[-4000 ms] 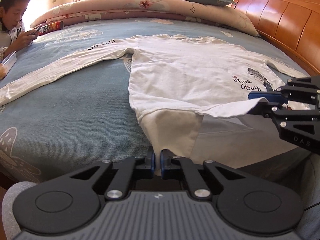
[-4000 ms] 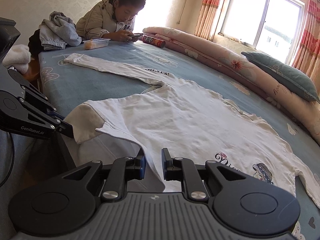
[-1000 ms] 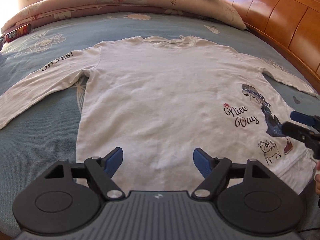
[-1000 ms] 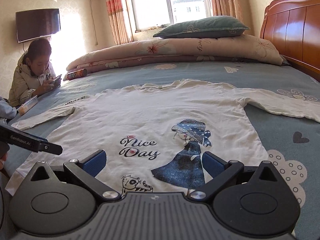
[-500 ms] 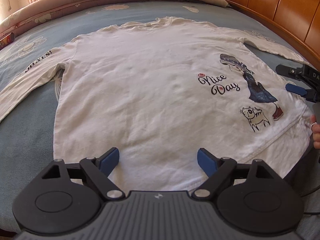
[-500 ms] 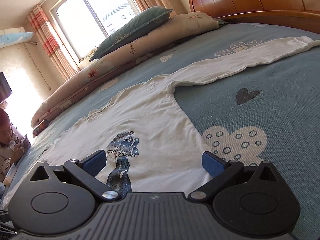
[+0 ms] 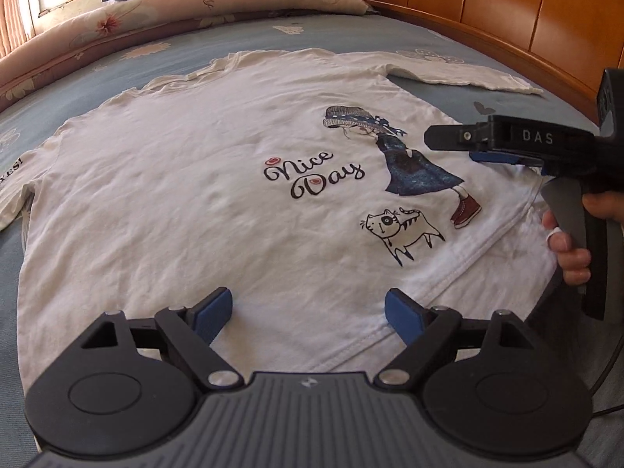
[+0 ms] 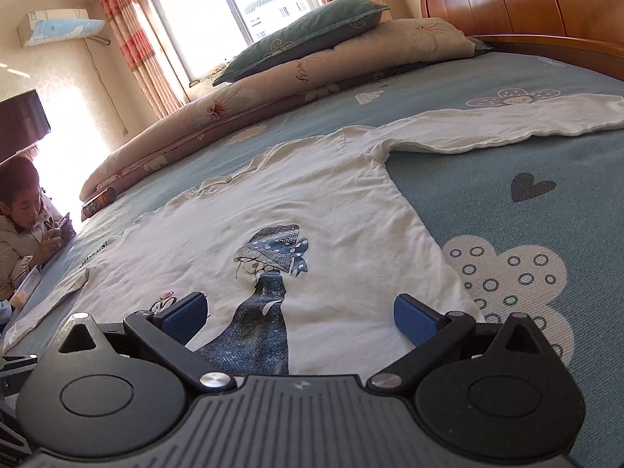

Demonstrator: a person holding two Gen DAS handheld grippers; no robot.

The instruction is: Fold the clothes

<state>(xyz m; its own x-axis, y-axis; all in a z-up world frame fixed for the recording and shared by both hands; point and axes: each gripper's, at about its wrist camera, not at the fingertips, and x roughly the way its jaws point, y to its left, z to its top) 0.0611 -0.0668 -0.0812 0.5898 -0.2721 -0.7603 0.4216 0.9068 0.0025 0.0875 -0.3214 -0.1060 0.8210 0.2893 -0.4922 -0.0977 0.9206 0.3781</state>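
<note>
Shirt: white long-sleeved T-shirt [image 7: 187,195] is laid flat and print-up on the blue bedspread [image 8: 546,210], unfolded, hem at the near bed edge, neckline toward the pillows [image 8: 312,35].
Sleeves: right sleeve [image 8: 507,121] is stretched straight out toward the wooden headboard [image 7: 487,4]; the other sleeve [image 7: 7,195] is only partly seen at the frame edge.
Left gripper [image 7: 308,314]: fingers are spread wide with nothing between them, hovering just above the hem, near its middle.
Right gripper [image 8: 298,314]: blue pads are likewise parted and empty, held low over the printed girl [image 8: 269,265] close to the right side seam; whether a pad touches the cloth cannot be told.
Stage: a flat, smoothed shirt with no crease in it is shown, so a fold is judged still to be made.
Doing it well: both cloth layers should be pinched together, grips should be taken at matching points so the fold line runs straight, and the fabric should be lifted only slightly so that the smooth body is not dragged into wrinkles.
Bystander: a person [image 8: 23,226] is seated at the far side of the bed.
</note>
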